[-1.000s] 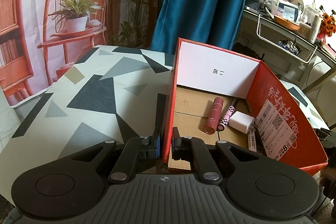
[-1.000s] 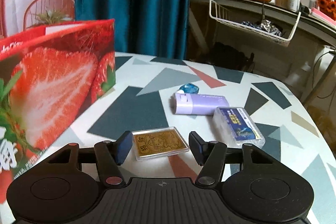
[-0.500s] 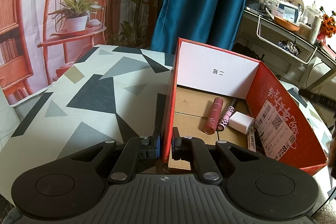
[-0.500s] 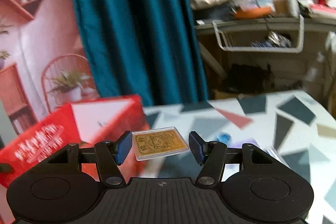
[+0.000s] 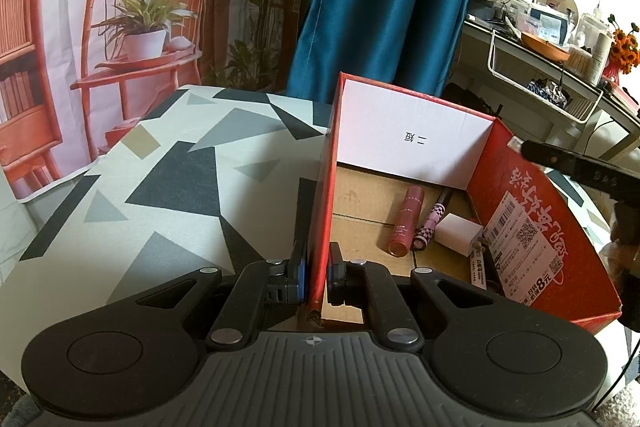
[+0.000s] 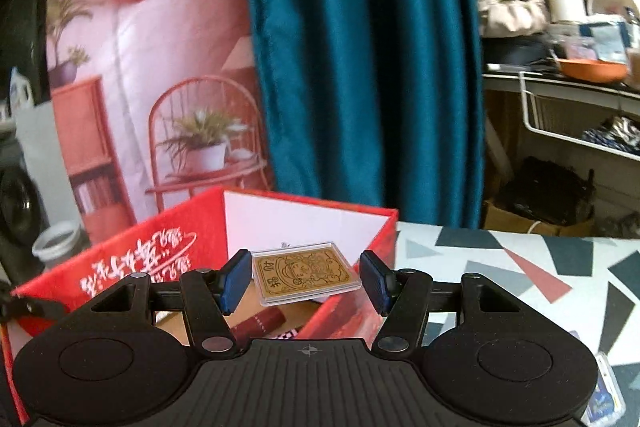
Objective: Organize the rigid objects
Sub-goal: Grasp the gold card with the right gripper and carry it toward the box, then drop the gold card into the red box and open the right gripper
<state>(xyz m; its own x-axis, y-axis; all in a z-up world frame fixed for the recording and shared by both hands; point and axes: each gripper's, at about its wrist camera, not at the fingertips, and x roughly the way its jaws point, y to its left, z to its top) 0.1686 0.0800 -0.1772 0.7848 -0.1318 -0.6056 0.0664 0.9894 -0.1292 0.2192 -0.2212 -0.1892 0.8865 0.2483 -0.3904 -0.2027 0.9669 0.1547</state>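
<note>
A red cardboard box (image 5: pixel 532 211) stands open on the patterned table. My left gripper (image 5: pixel 316 273) is shut on the box's left wall (image 5: pixel 320 211) near its front corner. Inside lie a dark red lipstick tube (image 5: pixel 406 225), a pink checkered tube (image 5: pixel 430 227) and a white charger plug (image 5: pixel 460 233). My right gripper (image 6: pixel 306 281) is shut on a gold card in a clear case (image 6: pixel 306 273) and holds it in the air over the box (image 6: pixel 160 251). Part of the right gripper shows at the box's right wall in the left wrist view (image 5: pixel 576 167).
The table (image 5: pixel 168 187) has a grey and black triangle cloth. A clear blue case (image 6: pixel 602 399) lies on the table at the right. A teal curtain (image 6: pixel 360 59) hangs behind, and a cluttered shelf with a wire basket (image 6: pixel 580 115) stands at the far right.
My right gripper lifted the gold card off the table and carried it left, over the red box. My left gripper stayed shut on the box wall.
</note>
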